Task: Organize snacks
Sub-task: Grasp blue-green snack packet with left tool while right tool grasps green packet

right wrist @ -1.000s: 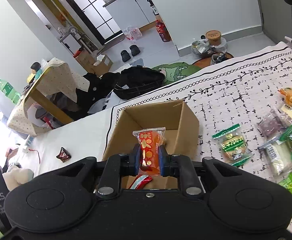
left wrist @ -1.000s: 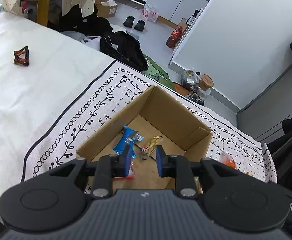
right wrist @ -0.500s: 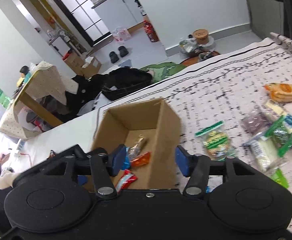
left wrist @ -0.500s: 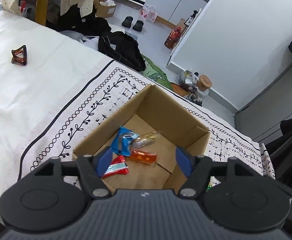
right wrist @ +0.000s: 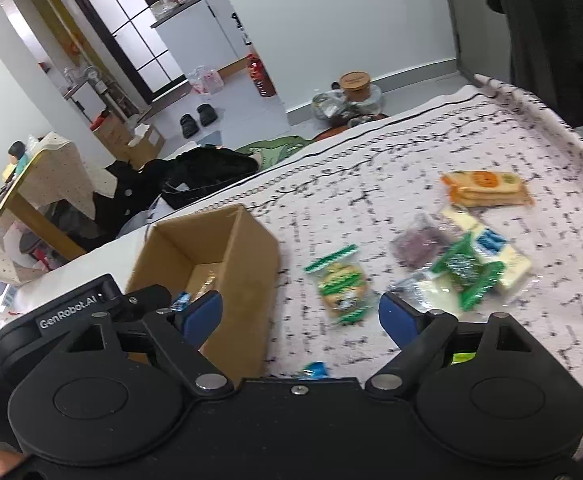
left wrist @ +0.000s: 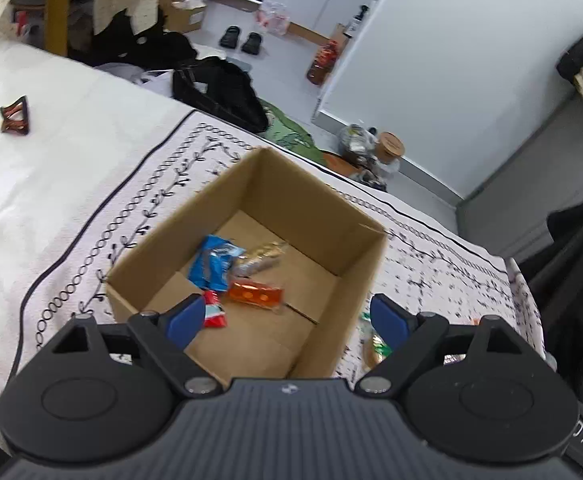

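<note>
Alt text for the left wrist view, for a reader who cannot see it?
The left gripper, jaws opening and empty, hangs over a cardboard box holding four snack packets: blue, silver, orange, red. The box sits on a patterned cloth.

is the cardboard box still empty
No, the cardboard box already holds several snacks on its floor, among them a blue packet and an orange packet.

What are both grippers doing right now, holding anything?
Left gripper: jaws opening, empty, above the cardboard box.
Right gripper: jaws opening, empty, nothing between them.
</note>
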The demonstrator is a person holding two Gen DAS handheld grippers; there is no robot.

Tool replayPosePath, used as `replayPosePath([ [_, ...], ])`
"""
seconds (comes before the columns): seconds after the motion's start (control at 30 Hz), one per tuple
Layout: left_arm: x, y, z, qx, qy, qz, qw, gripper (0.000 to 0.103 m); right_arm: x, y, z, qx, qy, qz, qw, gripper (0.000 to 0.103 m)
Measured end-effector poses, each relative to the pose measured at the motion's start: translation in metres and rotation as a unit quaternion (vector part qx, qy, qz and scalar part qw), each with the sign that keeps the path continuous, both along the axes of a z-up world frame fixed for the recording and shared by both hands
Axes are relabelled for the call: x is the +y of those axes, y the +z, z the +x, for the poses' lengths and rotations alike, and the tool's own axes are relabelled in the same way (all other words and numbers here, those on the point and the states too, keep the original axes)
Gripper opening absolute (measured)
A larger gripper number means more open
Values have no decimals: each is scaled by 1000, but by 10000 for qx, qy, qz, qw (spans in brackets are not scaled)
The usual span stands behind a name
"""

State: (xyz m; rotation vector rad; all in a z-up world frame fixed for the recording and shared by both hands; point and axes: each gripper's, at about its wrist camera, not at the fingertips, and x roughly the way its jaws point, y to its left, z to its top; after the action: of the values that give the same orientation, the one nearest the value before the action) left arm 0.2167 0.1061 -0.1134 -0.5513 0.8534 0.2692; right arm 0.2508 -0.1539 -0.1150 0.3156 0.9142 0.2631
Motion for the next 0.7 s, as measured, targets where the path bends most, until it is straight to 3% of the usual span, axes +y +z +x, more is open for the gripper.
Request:
replayPosePath([
  [0.4,-44,-2,2,-2,-694,112,9975,89,-51,-18,-12,228,-285,-91,9993,83],
  [0.7,-88,-7,-2,-30,-1548,89,9879,85,-77,-31,-15,398,-314,-76,9987,71],
])
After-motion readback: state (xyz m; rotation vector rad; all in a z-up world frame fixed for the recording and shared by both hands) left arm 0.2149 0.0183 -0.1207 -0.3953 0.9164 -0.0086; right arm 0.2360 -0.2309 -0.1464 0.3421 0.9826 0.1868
